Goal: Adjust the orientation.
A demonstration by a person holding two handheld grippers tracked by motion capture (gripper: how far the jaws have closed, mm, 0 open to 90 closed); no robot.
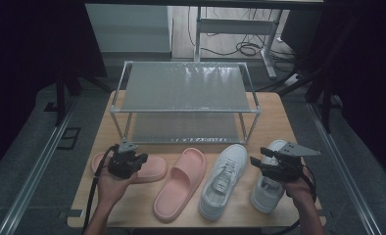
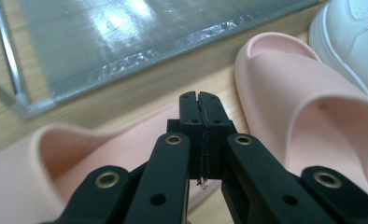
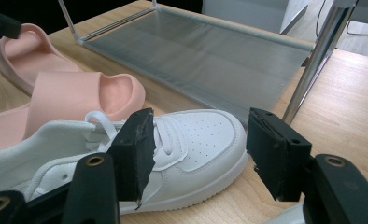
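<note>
Four shoes lie in a row along the table's front. My left gripper (image 1: 142,158) is shut, with nothing between its jaws, and hovers over the leftmost pink slide (image 1: 152,169). In the left gripper view the closed tips (image 2: 201,100) point past that slide (image 2: 46,154) toward the second pink slide (image 2: 303,93). My right gripper (image 1: 258,155) is open above the right white sneaker (image 1: 267,191). In the right gripper view its gap (image 3: 201,149) frames the toe of the left white sneaker (image 3: 191,135), and the pads do not touch it.
A two-tier metal shoe rack (image 1: 186,110) stands at the back middle of the wooden table (image 1: 274,122); both shelves are bare. Its lower shelf (image 3: 210,56) and a chrome post (image 3: 315,60) are just beyond the shoes. Cables and a desk frame (image 1: 240,29) lie on the floor behind.
</note>
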